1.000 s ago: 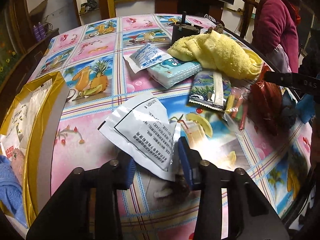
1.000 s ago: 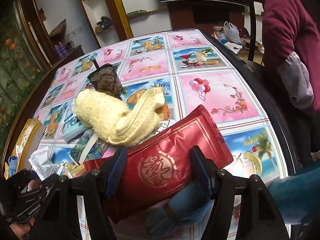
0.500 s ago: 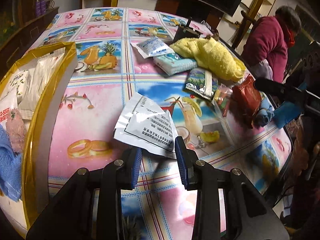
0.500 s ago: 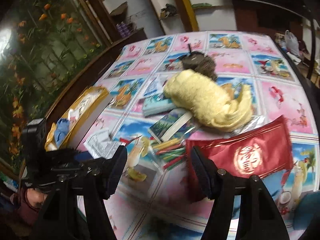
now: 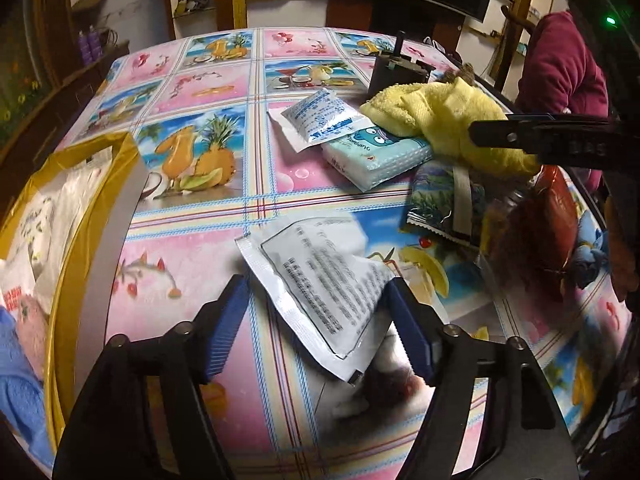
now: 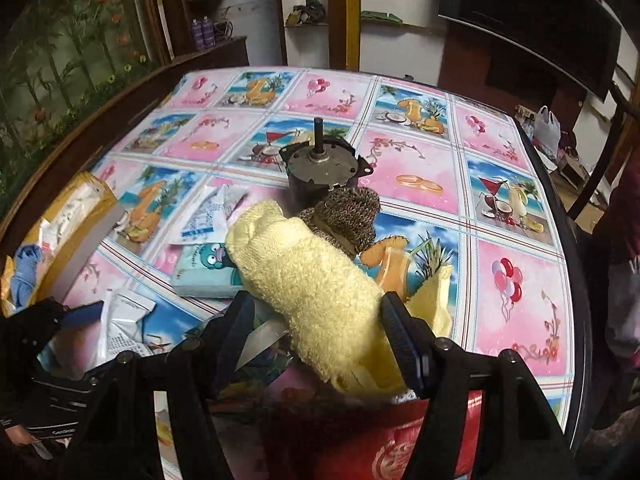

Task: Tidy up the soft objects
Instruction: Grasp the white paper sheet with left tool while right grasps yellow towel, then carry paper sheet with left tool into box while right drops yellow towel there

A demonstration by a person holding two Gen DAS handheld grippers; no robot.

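Yellow towel point(image 6: 316, 292) between right claw point(image 6: 316, 336) fingers, apart | left claw point(image 5: 316, 328) just opened, straddling white sachet point(image 5: 320, 284)

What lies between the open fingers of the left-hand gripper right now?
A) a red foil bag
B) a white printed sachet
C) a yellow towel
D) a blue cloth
B: in the left wrist view the left gripper, whose jaws have just been opening, stands open around the white printed sachet, which lies flat on the table, its near edge lifted slightly.
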